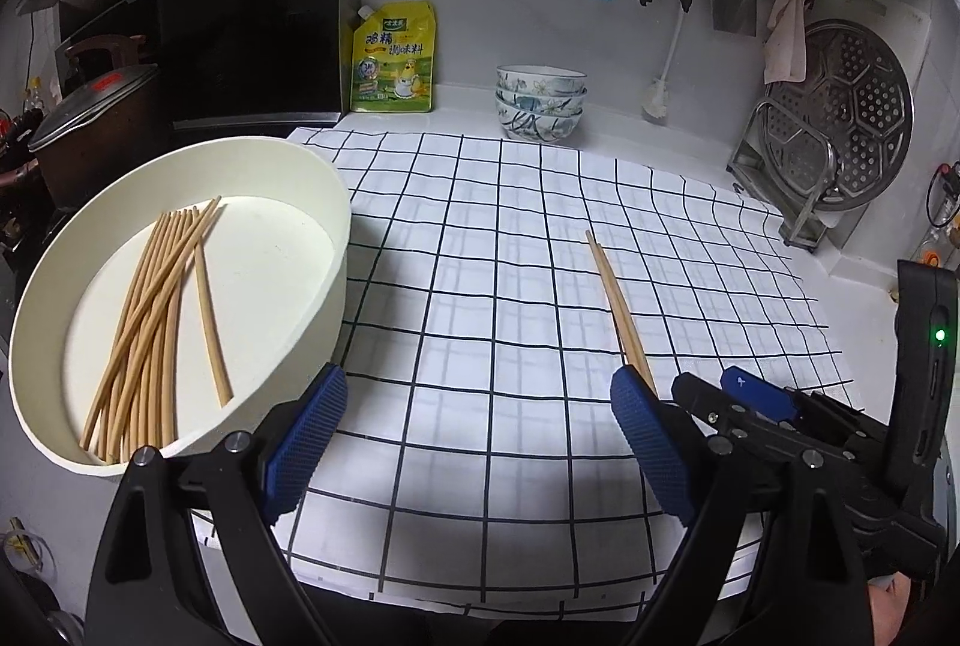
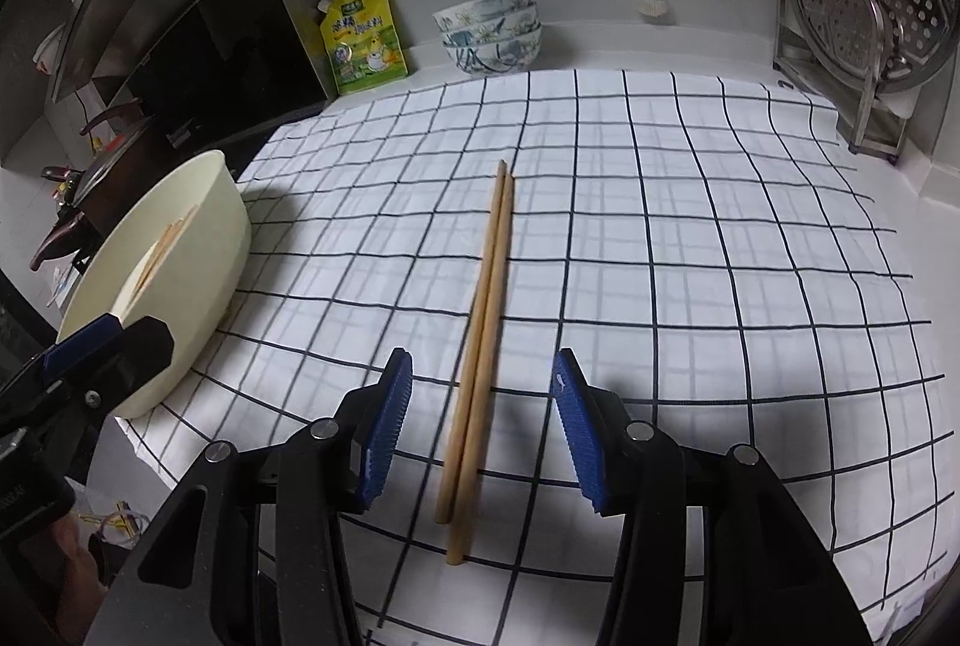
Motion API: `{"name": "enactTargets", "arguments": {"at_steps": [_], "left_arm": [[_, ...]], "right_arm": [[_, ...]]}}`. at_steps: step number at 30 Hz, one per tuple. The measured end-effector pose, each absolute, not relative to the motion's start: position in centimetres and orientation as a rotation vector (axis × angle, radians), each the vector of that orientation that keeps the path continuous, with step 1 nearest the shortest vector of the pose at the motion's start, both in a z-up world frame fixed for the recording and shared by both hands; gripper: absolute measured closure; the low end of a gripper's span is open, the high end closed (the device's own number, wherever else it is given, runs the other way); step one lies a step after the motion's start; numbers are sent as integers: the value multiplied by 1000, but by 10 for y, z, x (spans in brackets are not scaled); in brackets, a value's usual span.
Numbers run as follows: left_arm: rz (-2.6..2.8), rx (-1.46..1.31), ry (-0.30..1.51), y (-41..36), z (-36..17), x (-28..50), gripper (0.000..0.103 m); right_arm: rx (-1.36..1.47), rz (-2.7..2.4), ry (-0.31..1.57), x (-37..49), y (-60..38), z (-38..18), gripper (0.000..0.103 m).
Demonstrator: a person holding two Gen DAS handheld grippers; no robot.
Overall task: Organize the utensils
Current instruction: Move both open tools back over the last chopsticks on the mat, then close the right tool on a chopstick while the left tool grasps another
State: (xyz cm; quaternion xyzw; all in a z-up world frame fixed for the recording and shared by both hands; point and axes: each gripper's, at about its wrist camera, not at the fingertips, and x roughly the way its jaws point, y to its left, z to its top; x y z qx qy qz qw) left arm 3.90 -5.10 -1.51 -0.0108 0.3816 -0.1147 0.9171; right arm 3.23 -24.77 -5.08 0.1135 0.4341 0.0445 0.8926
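I count two pale wooden chopsticks [image 2: 483, 340] side by side on the black-gridded white cloth [image 2: 690, 250], long axis running straight away between my right gripper [image 2: 483, 424] fingers, which gape wide, empty. My left gripper [image 1: 477, 442], equally wide, holds nothing; the round cream tub [image 1: 288, 166] of about ten chopsticks [image 1: 153, 322] sits left of it.

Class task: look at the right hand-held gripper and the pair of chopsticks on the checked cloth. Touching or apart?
Apart. The right wrist view shows the right hand-held gripper open, its blue pads either side of the pair of chopsticks, with checked cloth visible between each pad and the wood.
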Motion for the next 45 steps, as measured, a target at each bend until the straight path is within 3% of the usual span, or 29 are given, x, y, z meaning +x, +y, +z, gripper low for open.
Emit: {"name": "enactTargets", "arguments": {"at_steps": [33, 35, 37, 39, 45], "left_arm": [[-243, 3, 866, -70, -43, 49, 15], [-244, 3, 869, -71, -43, 50, 14], [-248, 4, 876, -73, -44, 52, 14], [-250, 13, 877, -76, -44, 54, 13], [-261, 34, 903, -90, -53, 59, 13]], "right_arm": [[-5, 4, 943, 40, -226, -84, 57], [8, 22, 947, 40, -225, -84, 65], [5, 26, 945, 40, -225, -83, 85], [10, 27, 951, 39, -227, -83, 96], [75, 25, 966, 39, -250, -82, 96]]}}
